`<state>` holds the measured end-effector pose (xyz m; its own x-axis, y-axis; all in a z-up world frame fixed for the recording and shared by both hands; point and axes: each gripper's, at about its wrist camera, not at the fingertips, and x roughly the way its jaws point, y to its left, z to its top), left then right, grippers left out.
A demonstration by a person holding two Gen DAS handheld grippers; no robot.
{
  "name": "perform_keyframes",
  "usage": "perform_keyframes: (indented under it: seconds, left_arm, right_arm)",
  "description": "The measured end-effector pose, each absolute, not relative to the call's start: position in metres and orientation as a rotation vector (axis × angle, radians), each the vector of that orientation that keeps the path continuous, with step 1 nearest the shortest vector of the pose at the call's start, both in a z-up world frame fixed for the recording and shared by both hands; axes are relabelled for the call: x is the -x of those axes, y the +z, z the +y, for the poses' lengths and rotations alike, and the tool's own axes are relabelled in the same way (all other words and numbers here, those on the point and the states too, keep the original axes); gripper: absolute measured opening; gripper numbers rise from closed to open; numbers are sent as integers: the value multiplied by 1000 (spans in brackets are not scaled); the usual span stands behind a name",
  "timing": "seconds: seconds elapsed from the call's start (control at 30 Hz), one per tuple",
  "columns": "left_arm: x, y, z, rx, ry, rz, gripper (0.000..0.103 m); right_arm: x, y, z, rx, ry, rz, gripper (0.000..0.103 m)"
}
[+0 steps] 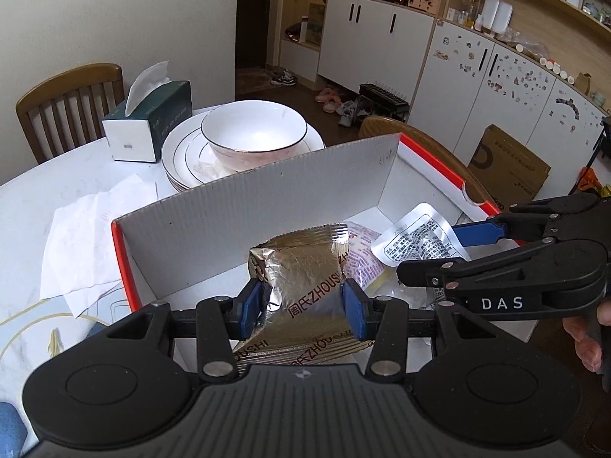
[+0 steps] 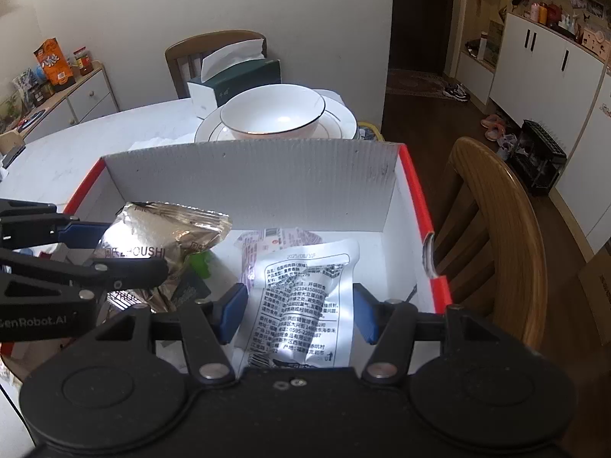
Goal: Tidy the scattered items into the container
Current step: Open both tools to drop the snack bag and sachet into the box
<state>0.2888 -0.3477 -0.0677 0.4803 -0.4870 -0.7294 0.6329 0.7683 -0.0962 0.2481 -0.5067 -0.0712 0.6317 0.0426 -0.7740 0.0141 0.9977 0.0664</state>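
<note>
Now we hold both packets over box [image 2: 244, 187]: left gripper [image 1: 303, 303] clamps gold packet [image 1: 301, 267], right gripper [image 2: 299, 313] pinches silver pouch [image 2: 305, 297]. Risks, we judge: crinkly foil slipping early, tongs colliding, packet catching box wall.

dim room, sharp focus; glare on the silver packet [image 2: 305, 290], fisheye bending at edges.

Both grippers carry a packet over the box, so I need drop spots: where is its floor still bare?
Bare floor runs along the box's back wall and into its right corner, beyond the pink-printed packet. The near middle is crowded: the gold packet in the left gripper, the silver pouch in the right gripper.
</note>
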Motion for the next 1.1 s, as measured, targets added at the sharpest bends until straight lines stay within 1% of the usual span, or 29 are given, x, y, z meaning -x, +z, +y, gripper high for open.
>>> perform_keyframes:
  seconds: [0.4,0.73,0.8,0.83,0.9,0.97,1.1]
  left_arm:
    - [-269,-75,-350,-245,-708,786,45]
    - [-274,-78,-351,-232,-723,829,48]
    - [-274,-79,-350,-229,-733,840,50]
    - [-275,-79,-350,-228,-737,846,51]
    - [-275,-80,-350,-226,-744,857,58]
    - [-274,-80,-350,-226,-747,860,62]
    - [-270,-78,-349,-225,-757,851,64]
  right_arm:
    - [-241,-81,-503,-62,13,920,58]
    - [-240,-85,-500,-38,33,936,59]
    - [-240,-84,-500,-33,37,937,59]
    - [-240,-84,-500,-31,36,936,61]
    - [-239,-83,-501,-38,37,932,63]
    - [-237,-81,-501,-40,40,929,63]
    - [-235,-76,-502,-46,41,921,65]
